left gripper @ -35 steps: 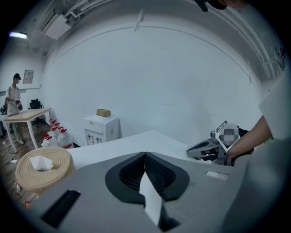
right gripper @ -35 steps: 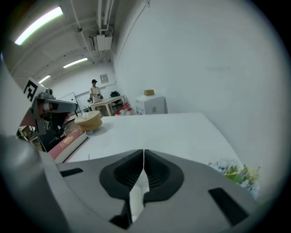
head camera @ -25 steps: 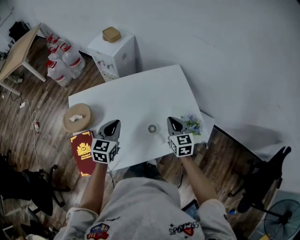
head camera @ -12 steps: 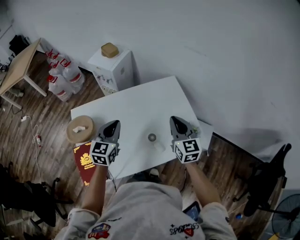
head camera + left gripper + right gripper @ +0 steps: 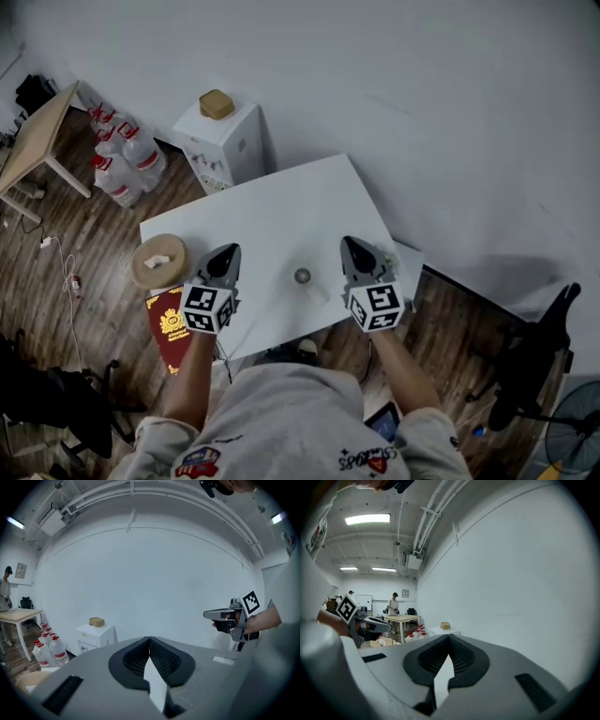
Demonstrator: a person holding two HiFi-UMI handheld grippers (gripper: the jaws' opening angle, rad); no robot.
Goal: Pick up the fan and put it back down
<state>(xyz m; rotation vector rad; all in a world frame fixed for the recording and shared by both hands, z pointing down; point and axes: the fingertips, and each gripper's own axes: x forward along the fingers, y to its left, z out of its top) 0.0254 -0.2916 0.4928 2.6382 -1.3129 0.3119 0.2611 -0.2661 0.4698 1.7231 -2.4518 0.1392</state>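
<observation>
A small white handheld fan [image 5: 303, 277] lies on the white table [image 5: 272, 206], between my two grippers and below them. My left gripper [image 5: 225, 253] hovers to the fan's left, shut, with nothing between its jaws. To the fan's right, my right gripper [image 5: 353, 247] is also shut and empty. In the left gripper view the jaw tips [image 5: 149, 640] meet, and the right gripper [image 5: 224, 616] shows across from it. The right gripper view has its tips [image 5: 449, 638] closed together and the left gripper [image 5: 370, 624] at the left. The fan is in neither gripper view.
A round wooden tissue holder [image 5: 157, 260] and a red booklet [image 5: 168, 320] lie at the table's left end. A floral item [image 5: 387, 256] sits at its right end. Behind stand a white cabinet [image 5: 225, 136], water bottles [image 5: 122, 155] and a wooden table [image 5: 37, 122]. A person [image 5: 395, 604] stands far off.
Both grippers have risen toward the camera, the right one more than the left. The fan has stayed lying on the table. Both jaws remain shut.
</observation>
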